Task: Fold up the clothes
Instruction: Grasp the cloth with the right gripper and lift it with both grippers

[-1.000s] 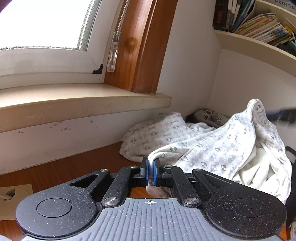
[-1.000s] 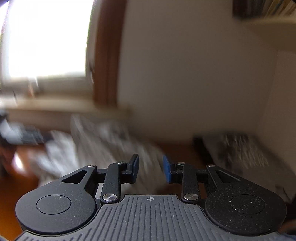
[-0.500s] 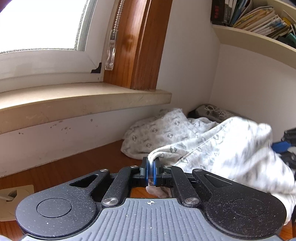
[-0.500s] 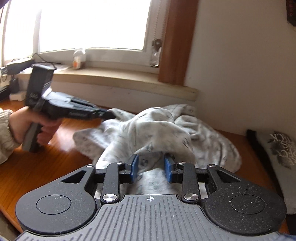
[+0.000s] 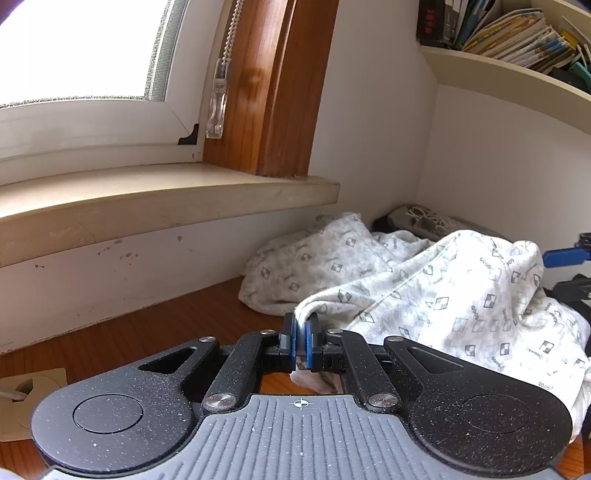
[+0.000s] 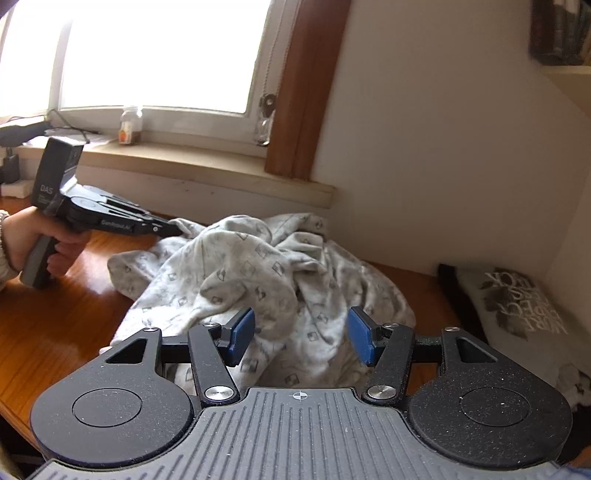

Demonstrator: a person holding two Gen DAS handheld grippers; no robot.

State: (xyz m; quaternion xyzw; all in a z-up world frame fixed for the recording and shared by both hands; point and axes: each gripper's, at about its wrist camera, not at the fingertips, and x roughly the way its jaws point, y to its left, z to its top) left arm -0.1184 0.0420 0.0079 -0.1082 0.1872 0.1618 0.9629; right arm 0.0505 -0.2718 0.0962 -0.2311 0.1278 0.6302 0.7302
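My left gripper (image 5: 301,341) is clamped on the garment's (image 6: 266,280) edge at its nine o'clock side; my right gripper (image 6: 301,336) is spreading over the crumpled cloth, pads clear; bare desk (image 6: 55,317) lies at nine o'clock, wall (image 6: 424,147) at twelve.

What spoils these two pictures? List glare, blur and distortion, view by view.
Left wrist view: the window is blown out white, the windowsill bows with fisheye curve, the garment is sharp. Right wrist view: the window glares again, the shelf corner is soft, the walls lean.
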